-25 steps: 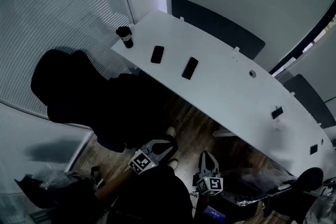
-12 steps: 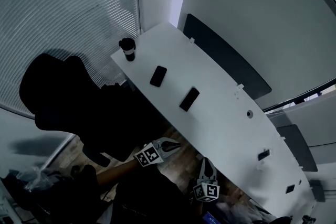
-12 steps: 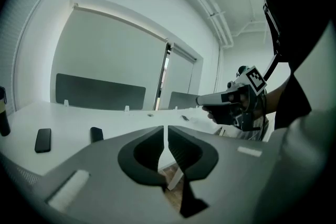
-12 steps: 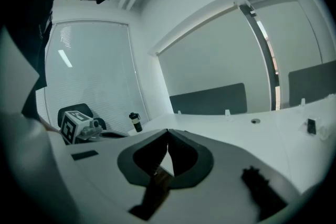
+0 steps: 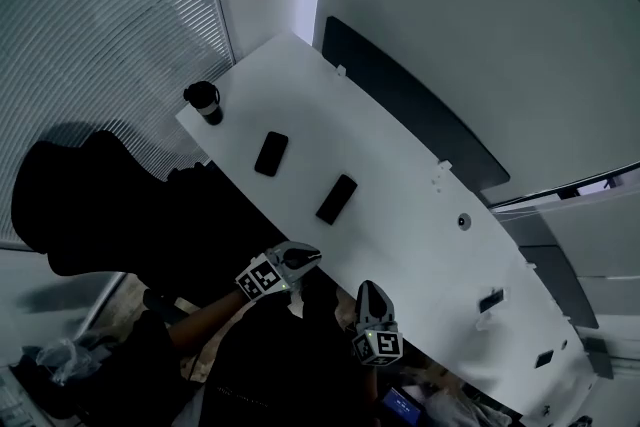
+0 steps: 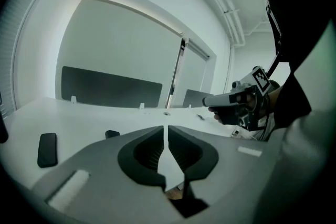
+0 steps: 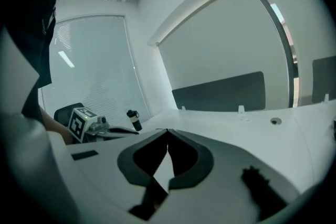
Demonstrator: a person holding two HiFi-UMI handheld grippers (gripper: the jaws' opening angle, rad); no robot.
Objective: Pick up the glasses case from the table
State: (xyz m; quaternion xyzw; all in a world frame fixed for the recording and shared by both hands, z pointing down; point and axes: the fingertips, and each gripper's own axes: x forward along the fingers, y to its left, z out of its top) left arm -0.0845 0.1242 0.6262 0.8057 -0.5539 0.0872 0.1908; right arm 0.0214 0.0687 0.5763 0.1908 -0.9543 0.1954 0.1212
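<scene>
The glasses case [image 5: 337, 199], as far as I can tell the longer of two dark oblongs, lies flat on the white worktop [image 5: 400, 215], close to its near edge and left of the middle. The other dark oblong [image 5: 271, 153] lies apart to its left, and further left a dark tumbler [image 5: 204, 102] stands upright at the worktop's end. The left tongs [image 5: 310, 256] are held just off the near edge, near the case but not touching it, jaws pressed together on nothing. The right tongs [image 5: 368, 289], to the right and nearer, are likewise closed and empty. A dark screen [image 5: 400, 105] lines the far edge.
</scene>
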